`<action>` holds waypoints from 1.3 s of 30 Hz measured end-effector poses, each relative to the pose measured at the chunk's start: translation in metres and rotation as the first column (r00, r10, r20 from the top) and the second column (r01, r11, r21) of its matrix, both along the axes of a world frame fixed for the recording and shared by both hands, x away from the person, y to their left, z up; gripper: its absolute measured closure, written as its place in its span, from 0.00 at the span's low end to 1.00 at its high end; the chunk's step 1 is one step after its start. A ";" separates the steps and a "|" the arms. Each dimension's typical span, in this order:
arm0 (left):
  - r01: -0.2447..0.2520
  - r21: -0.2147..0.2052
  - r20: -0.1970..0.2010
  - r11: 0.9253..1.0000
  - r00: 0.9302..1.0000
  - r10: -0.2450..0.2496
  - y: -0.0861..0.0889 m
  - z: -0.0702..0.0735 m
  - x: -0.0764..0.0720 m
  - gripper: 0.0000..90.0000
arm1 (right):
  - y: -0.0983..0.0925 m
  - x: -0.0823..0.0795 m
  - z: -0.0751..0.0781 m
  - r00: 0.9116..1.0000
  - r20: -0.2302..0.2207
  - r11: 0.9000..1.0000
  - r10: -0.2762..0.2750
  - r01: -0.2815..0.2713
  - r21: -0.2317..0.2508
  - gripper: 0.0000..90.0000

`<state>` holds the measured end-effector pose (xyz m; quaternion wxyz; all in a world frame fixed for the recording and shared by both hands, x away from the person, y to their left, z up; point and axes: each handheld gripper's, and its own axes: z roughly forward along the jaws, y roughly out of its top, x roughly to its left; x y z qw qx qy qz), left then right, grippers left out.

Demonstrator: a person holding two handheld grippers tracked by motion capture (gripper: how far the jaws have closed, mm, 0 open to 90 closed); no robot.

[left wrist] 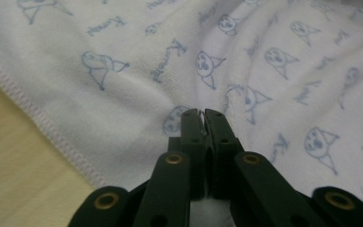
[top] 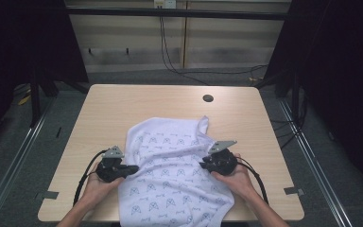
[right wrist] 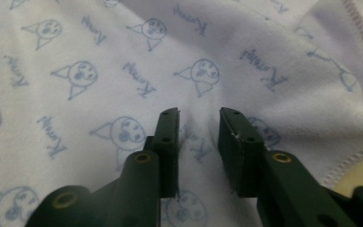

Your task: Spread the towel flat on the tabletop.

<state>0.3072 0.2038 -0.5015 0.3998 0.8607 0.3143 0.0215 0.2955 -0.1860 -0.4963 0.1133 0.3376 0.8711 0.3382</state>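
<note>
Both grippers on towel (top: 170, 170); left gripper (left wrist: 203, 116) pinching fabric

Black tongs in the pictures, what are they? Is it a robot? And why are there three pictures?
It isn't a robot. A person holds a pair of tongs in each hand, the left tongs and the right tongs. The high view looks down on a wooden table from above. The other two pictures come from little cameras riding on each pair of tongs, looking along the black jaws. A white towel printed with blue cat faces lies crumpled on the table. The left tongs are shut and seem to pinch a small fold of it. The right tongs are open, with towel between the jaws but not squeezed.
</note>
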 end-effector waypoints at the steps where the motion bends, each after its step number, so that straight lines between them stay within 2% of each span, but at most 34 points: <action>1: 0.008 0.008 0.000 1.000 1.000 -0.008 -0.001 0.001 -0.003 0.93 | -0.002 -0.006 0.000 1.000 0.004 1.000 0.003 -0.003 -0.004 0.95; 2: 0.024 0.004 -0.016 1.000 1.000 -0.024 -0.004 0.002 -0.010 0.92 | -0.005 -0.012 0.001 1.000 -0.005 1.000 -0.010 0.010 -0.002 0.96; 3: 0.024 0.004 -0.016 1.000 1.000 -0.024 -0.004 0.002 -0.010 0.91 | -0.009 -0.017 0.001 1.000 -0.016 1.000 -0.010 0.011 0.013 0.96; 4: 0.060 -0.007 -0.046 0.998 0.997 -0.060 -0.006 0.002 -0.017 0.90 | -0.012 -0.024 0.000 1.000 -0.025 1.000 -0.010 0.011 0.030 0.97; 5: 0.060 -0.007 -0.046 0.998 0.997 -0.060 -0.006 0.002 -0.017 0.90 | -0.015 -0.030 0.000 0.999 -0.038 0.999 -0.012 0.014 0.040 0.96; 7: 0.109 0.000 -0.062 0.994 0.992 -0.109 -0.008 0.004 -0.035 0.89 | -0.021 -0.044 0.001 0.999 -0.053 0.999 0.003 0.000 0.054 0.96; 9: 0.132 0.000 -0.069 0.991 0.989 -0.132 -0.010 0.005 -0.049 0.88 | -0.025 -0.058 0.002 0.997 -0.069 0.998 0.027 -0.024 0.055 0.96; 11: 0.162 -0.005 -0.087 0.987 0.983 -0.161 -0.012 0.007 -0.061 0.85 | -0.030 -0.074 0.002 0.995 -0.093 0.996 0.047 -0.040 0.076 0.96; 13: 0.190 -0.010 -0.096 0.982 0.977 -0.190 -0.012 0.009 -0.068 0.79 | -0.032 -0.088 0.003 0.988 -0.126 0.993 0.086 -0.075 0.089 0.96; 15: 0.189 -0.020 -0.093 0.982 0.977 -0.190 -0.012 0.010 -0.069 0.75 | -0.033 -0.103 0.005 0.981 -0.153 0.990 0.121 -0.109 0.085 0.96; 16: 0.180 -0.029 -0.087 0.983 0.979 -0.182 -0.012 0.011 -0.067 0.75 | -0.033 -0.103 0.005 0.981 -0.153 0.990 0.121 -0.109 0.085 0.96; 17: 0.160 -0.040 -0.079 0.986 0.983 -0.163 -0.011 0.013 -0.062 0.73 | -0.034 -0.108 0.005 0.976 -0.165 0.987 0.142 -0.127 0.099 0.96; 18: 0.083 -0.069 -0.067 0.994 0.994 -0.088 -0.007 0.016 -0.045 0.72 | -0.037 -0.113 0.011 0.975 -0.147 0.978 0.168 -0.147 0.148 0.93; 19: 0.083 -0.069 -0.067 0.994 0.994 -0.088 -0.007 0.016 -0.045 0.72 | -0.037 -0.113 0.011 0.975 -0.147 0.978 0.168 -0.147 0.148 0.93; 20: 0.015 -0.065 -0.045 0.998 0.999 -0.018 -0.005 0.017 -0.023 0.72 | -0.044 -0.106 0.020 0.987 -0.115 0.969 0.115 -0.087 0.230 0.90; 21: -0.004 -0.046 -0.022 0.999 1.000 0.003 -0.005 0.017 -0.011 0.72 | -0.046 -0.100 0.023 0.992 -0.084 0.972 0.092 -0.071 0.224 0.89; 22: -0.055 -0.053 -0.012 0.997 0.998 0.054 -0.005 0.017 0.001 0.72 | -0.048 -0.092 0.026 0.996 -0.060 0.976 0.063 -0.049 0.211 0.88; 23: -0.096 -0.075 -0.024 0.993 0.995 0.095 -0.003 0.017 0.013 0.72 | -0.051 -0.082 0.026 0.998 -0.049 0.976 0.034 -0.022 0.218 0.86; 24: -0.118 -0.075 -0.012 0.990 0.993 0.117 -0.003 0.018 0.022 0.72 | -0.052 -0.072 0.024 0.999 -0.052 0.975 0.003 0.009 0.221 0.85; 25: -0.128 -0.065 0.010 0.990 0.992 0.129 -0.004 0.018 0.030 0.71 | -0.052 -0.063 0.021 0.999 -0.050 0.979 -0.015 0.025 0.204 0.84; 26: -0.140 -0.056 0.005 0.989 0.990 0.140 -0.004 0.018 0.038 0.69 | -0.051 -0.054 0.017 0.998 -0.050 0.983 -0.031 0.040 0.180 0.83; 27: -0.170 -0.064 0.013 0.983 0.985 0.171 -0.003 0.016 0.044 0.67 | -0.050 -0.046 0.012 0.997 -0.061 0.986 -0.044 0.053 0.159 0.82; 28: -0.170 -0.064 0.013 0.983 0.985 0.171 -0.003 0.016 0.044 0.65 | -0.049 -0.041 0.008 0.996 -0.069 0.988 -0.048 0.057 0.146 0.82; 29: -0.215 -0.074 0.031 0.974 0.975 0.218 -0.005 0.011 0.050 0.61 | -0.047 -0.037 0.004 0.996 -0.074 0.990 -0.052 0.062 0.127 0.81; 30: -0.204 -0.060 0.020 0.977 0.978 0.206 -0.008 0.007 0.052 0.59 | -0.046 -0.035 0.001 0.995 -0.080 0.991 -0.060 0.069 0.117 0.80; 31: -0.193 -0.016 0.020 0.981 0.981 0.193 -0.012 0.004 0.053 0.59 | -0.045 -0.034 0.000 0.994 -0.083 0.990 -0.064 0.074 0.118 0.79; 32: -0.186 0.009 0.013 0.982 0.982 0.186 -0.015 0.000 0.054 0.58 | -0.045 -0.033 -0.001 0.995 -0.077 0.991 -0.056 0.065 0.118 0.79; 33: -0.173 0.004 0.018 0.985 0.985 0.173 -0.017 -0.001 0.053 0.61 | -0.044 -0.035 0.000 0.995 -0.077 0.991 -0.061 0.069 0.113 0.78; 34: -0.173 0.004 0.018 0.985 0.985 0.173 -0.017 -0.001 0.053 0.73 | -0.044 -0.036 0.000 0.995 -0.076 0.991 -0.062 0.070 0.110 0.77; 35: -0.142 -0.001 0.022 0.990 0.990 0.142 -0.019 -0.001 0.051 0.73 | -0.044 -0.036 0.000 0.995 -0.076 0.991 -0.062 0.070 0.110 0.77; 36: -0.097 0.001 0.070 0.995 0.993 0.097 -0.025 0.005 0.043 0.88 | -0.044 -0.037 0.000 0.996 -0.064 0.991 -0.057 0.064 0.119 0.76; 37: -0.088 -0.009 0.093 0.996 0.992 0.089 -0.028 0.009 0.038 0.92 | -0.044 -0.038 0.001 0.996 -0.059 0.992 -0.059 0.066 0.108 0.76; 39: -0.025 -0.040 0.105 0.999 0.994 0.029 -0.034 0.019 0.028 0.93 | -0.044 -0.039 0.002 0.996 -0.066 0.991 -0.060 0.068 0.115 0.75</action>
